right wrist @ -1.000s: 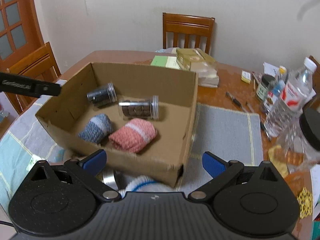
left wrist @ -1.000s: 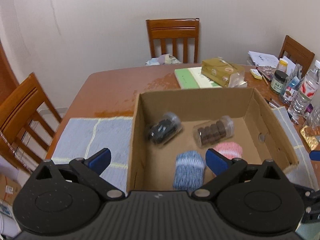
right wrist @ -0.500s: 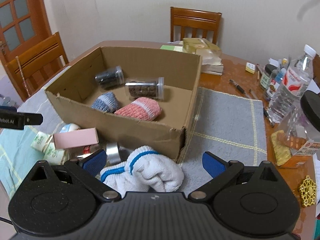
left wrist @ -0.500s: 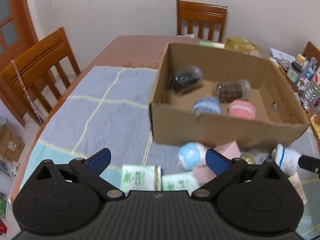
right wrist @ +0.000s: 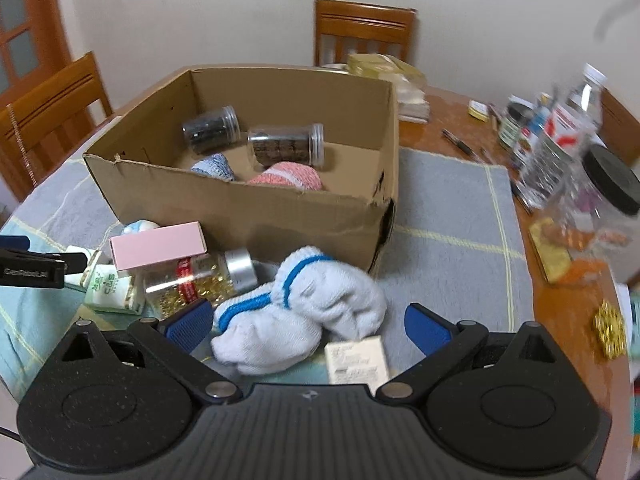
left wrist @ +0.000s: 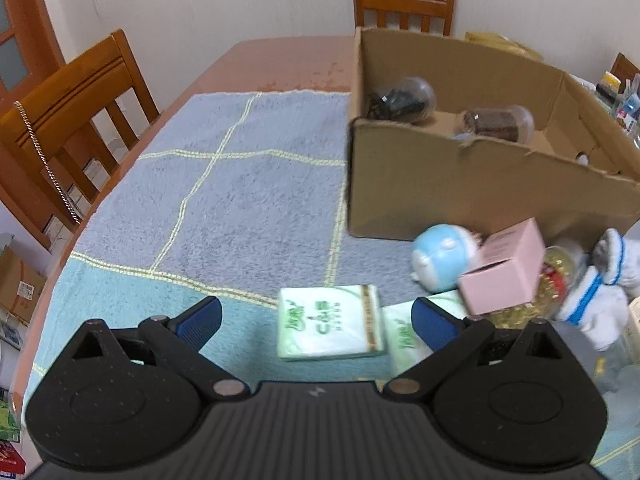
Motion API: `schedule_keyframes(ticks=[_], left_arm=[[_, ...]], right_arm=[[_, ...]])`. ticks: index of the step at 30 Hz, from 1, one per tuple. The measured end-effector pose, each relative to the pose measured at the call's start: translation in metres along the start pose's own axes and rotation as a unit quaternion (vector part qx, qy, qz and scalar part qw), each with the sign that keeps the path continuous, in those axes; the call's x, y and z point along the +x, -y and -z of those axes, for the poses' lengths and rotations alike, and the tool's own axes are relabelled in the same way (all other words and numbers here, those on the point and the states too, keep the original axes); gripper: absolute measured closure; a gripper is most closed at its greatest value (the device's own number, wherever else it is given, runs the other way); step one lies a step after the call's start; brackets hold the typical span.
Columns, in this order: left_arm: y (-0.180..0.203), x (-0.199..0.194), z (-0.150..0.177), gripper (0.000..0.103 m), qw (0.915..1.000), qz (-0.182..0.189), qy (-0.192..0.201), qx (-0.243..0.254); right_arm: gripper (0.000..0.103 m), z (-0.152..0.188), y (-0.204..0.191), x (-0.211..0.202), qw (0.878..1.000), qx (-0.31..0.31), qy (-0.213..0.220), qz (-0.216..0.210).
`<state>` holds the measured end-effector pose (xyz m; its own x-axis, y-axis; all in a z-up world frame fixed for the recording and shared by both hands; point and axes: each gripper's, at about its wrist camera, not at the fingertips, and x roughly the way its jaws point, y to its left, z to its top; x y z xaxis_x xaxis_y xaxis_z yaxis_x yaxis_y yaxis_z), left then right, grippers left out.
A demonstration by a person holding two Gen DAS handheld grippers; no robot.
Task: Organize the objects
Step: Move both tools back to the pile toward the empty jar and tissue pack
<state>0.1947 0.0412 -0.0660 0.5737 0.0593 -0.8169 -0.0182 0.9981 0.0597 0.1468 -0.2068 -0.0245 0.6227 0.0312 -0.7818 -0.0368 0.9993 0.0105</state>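
Observation:
A cardboard box (right wrist: 248, 212) (left wrist: 460, 184) holds two dark-filled jars (right wrist: 212, 130) (right wrist: 286, 146) and a blue (right wrist: 212, 166) and a pink rolled sock (right wrist: 288, 176). In front of it lie a white sock with blue stripes (right wrist: 304, 312) (left wrist: 596, 300), a pink box (right wrist: 158, 244) (left wrist: 504, 276), a jar of gold bits (right wrist: 200, 280), a blue and white toy (left wrist: 442, 256) and green tissue packs (left wrist: 330, 322) (right wrist: 114, 284). My left gripper (left wrist: 316, 324) is open over a tissue pack. My right gripper (right wrist: 306, 326) is open around the white sock.
A small white carton (right wrist: 356, 360) lies by the sock. Bottles and jars (right wrist: 560, 140) crowd the table's right side, with a black-lidded jar (right wrist: 604, 188). Wooden chairs (left wrist: 76, 104) (right wrist: 364, 30) stand left and behind. A blue checked cloth (left wrist: 224, 184) covers the table.
Both grippers have drawn back from over the box and come down toward the objects in front of it. The white sock now lies between the right fingers.

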Motion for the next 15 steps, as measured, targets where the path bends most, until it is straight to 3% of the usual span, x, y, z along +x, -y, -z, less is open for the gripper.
schedule_keyframes(ticks=[5,15], left_arm=[[-0.01,0.022,-0.007,0.002,0.9997,0.023,-0.006,0.005],[-0.016,0.049,-0.01,0.002,0.9988,0.034,-0.019,0.03]], right_arm=[[0.0,0.012,-0.018,-0.006,0.999,0.028,-0.009,0.032],[0.0,0.033,-0.033,-0.016,0.995,0.06,-0.02,0.073]])
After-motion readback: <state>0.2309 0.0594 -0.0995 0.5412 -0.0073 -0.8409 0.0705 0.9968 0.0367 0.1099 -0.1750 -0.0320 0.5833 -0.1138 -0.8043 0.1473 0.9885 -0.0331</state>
